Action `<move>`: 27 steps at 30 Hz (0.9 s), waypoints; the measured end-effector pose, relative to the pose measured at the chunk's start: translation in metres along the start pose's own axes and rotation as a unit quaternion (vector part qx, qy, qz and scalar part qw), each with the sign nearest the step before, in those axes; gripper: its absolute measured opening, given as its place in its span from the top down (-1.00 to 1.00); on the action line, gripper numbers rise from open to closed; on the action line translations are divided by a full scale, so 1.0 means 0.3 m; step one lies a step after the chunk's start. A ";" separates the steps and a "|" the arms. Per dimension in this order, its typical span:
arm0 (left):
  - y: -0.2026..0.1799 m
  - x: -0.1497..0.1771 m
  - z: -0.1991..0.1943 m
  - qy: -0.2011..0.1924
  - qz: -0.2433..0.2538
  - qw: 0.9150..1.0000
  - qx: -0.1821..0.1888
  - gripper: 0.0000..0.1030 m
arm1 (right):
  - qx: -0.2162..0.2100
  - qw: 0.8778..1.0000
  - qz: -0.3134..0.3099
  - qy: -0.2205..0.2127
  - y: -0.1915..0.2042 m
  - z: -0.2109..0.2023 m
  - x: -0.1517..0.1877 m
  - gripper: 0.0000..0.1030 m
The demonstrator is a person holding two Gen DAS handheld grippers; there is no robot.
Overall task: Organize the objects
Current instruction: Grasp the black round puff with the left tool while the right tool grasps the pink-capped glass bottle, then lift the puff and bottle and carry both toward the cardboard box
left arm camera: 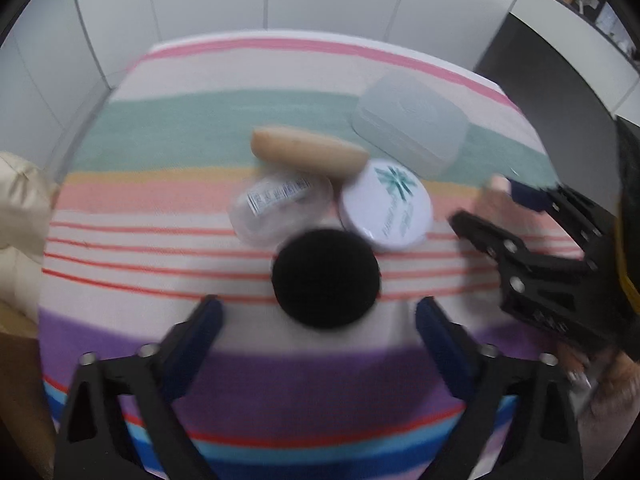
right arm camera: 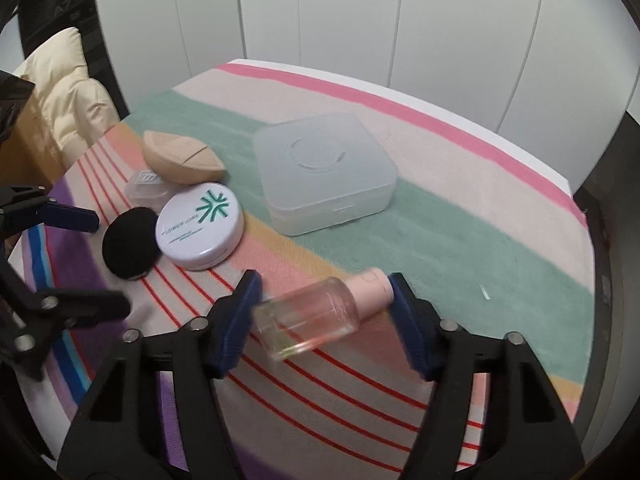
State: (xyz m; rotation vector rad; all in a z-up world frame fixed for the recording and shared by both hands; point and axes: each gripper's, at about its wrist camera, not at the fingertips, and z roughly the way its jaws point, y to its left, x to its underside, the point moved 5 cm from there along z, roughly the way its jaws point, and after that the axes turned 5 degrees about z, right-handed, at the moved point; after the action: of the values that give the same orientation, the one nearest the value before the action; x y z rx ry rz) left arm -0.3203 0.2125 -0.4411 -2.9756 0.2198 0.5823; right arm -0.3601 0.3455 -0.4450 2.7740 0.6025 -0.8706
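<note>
the right gripper (right arm camera: 324, 316) has its fingers either side of a small clear bottle (right arm camera: 308, 322) with a pink cap (right arm camera: 372, 286), lying on its side on the striped surface (right arm camera: 460, 216); the far pad sits right at the cap, but the near pad shows a sliver of gap at the bottle's base, so i read the gripper as apart around it, not yet clamped. to do this well, squeeze along the bottle's length evenly and lift straight, since a smooth round body could roll or squirt out if pinched off-centre. the likely destination, a frosted plastic box (right arm camera: 326, 174), sits closed at about 12 o'clock from that gripper, well apart. the left gripper (left arm camera: 320, 328) hangs apart over a black round puff (left arm camera: 325, 278), which lies just ahead at 12 o'clock, untouched between the tips. beyond it cluster a white compact (left arm camera: 386, 204) at 1 o'clock, a small clear jar (left arm camera: 280, 210) at 11, and a tan sponge (left arm camera: 308, 152) farther on, touching or nearly so.
</note>
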 end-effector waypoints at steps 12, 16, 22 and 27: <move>0.031 -0.051 -0.012 -0.019 -0.024 0.999 -0.029 0.02 | 0.055 0.990 0.129 0.018 -0.060 -0.045 0.033 -0.28; 0.053 -0.061 -0.055 -0.026 -0.030 0.999 -0.034 0.02 | 0.067 0.985 0.155 0.029 -0.093 -0.087 0.042 -0.28; 0.064 -0.106 -0.153 -0.045 -0.029 0.998 -0.036 0.02 | 0.096 0.979 0.179 0.027 -0.102 -0.174 -0.007 -0.28; 0.056 -0.154 -0.271 -0.062 -0.026 0.997 -0.035 0.02 | 0.107 0.976 0.189 0.017 -0.096 -0.277 -0.072 -0.28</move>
State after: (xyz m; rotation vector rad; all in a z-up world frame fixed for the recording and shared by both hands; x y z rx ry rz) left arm -0.3356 0.1913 -0.3497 -2.9867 0.1144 0.7803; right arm -0.3465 0.3877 -0.3661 2.9510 -0.0271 -0.8427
